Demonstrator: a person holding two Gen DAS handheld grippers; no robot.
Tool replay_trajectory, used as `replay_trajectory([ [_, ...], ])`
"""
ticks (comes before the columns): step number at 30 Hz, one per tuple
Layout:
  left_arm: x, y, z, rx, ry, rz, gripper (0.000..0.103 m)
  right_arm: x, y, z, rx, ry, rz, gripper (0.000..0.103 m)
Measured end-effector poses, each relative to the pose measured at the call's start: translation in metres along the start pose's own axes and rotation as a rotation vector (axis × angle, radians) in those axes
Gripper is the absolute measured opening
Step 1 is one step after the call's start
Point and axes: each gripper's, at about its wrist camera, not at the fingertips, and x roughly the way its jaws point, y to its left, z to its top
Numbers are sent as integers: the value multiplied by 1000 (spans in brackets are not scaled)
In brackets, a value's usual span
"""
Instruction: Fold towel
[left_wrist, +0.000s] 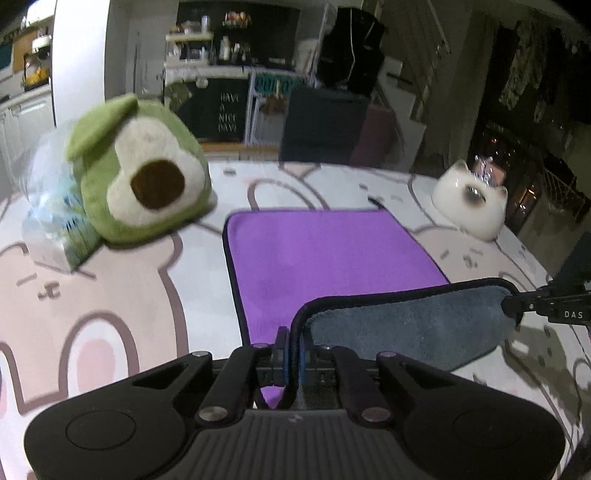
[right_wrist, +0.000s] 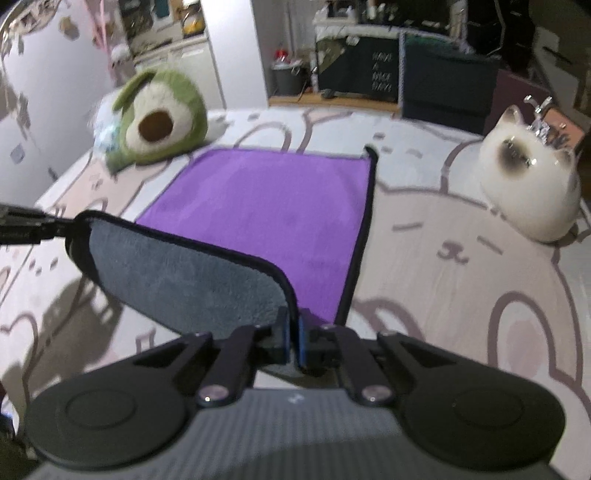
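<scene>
A towel, purple (left_wrist: 325, 266) on top and grey underneath, lies on the table with a dark hem. Its near edge is lifted and turned over, so the grey side (left_wrist: 406, 325) faces me. My left gripper (left_wrist: 293, 354) is shut on the towel's near left corner. My right gripper (right_wrist: 293, 339) is shut on the near right corner, and it shows in the left wrist view (left_wrist: 517, 310) at the right edge. The towel (right_wrist: 266, 206) hangs taut between the two grippers, the grey flap (right_wrist: 177, 273) stretched across. The far part lies flat.
A green avocado plush (left_wrist: 140, 170) sits at the far left beside a clear packet (left_wrist: 55, 221). A white cat-shaped figure (left_wrist: 469, 199) stands at the far right. The tablecloth (left_wrist: 110, 314) has pink cartoon prints. Dark furniture stands beyond the table.
</scene>
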Motion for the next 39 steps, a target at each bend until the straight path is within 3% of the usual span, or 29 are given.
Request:
replay_trajectory([
  [19,20,7,47,-53,-252,63,6,11,-12,60,74,-234,-73,6],
  [27,49,20,63,-74,-273,66,6,38,-17,83,84,-275,-120,6],
  [39,103,40,89,-52,-236,69,6,86,-27,106,112,-251,-144,6],
])
